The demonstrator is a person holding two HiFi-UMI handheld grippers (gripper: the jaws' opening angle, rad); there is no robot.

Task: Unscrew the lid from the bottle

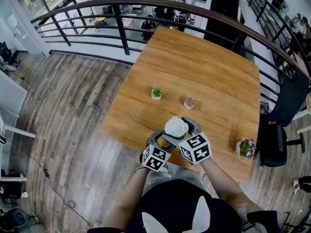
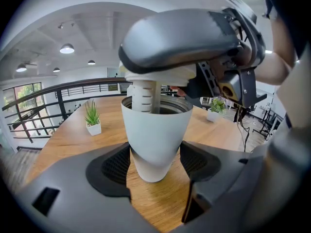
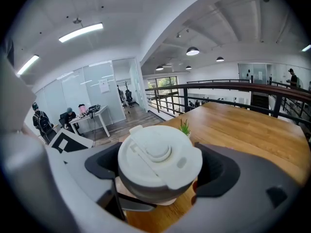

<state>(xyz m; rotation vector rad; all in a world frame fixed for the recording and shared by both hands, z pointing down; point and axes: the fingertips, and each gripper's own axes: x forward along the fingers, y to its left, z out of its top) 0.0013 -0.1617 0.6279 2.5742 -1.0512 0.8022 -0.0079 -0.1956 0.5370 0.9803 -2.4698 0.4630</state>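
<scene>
A white bottle (image 2: 154, 135) stands upright on the wooden table (image 1: 204, 72) near its front edge. My left gripper (image 2: 154, 165) is shut on the bottle's lower body. The white lid (image 3: 158, 161) sits raised above the bottle's open mouth, and its ribbed stem (image 2: 144, 97) still reaches down into the opening. My right gripper (image 3: 158, 174) is shut on the lid from both sides. In the head view the lid (image 1: 176, 127) shows from above between the right gripper (image 1: 181, 131) and the left gripper (image 1: 163, 142); the bottle's body is hidden under it.
A small green plant (image 1: 156, 93) and a pink object (image 1: 190, 102) sit mid-table. A flower pot (image 1: 246, 148) stands at the front right corner. A dark railing (image 1: 121, 28) curves behind the table, and an office chair (image 1: 279, 130) stands to the right.
</scene>
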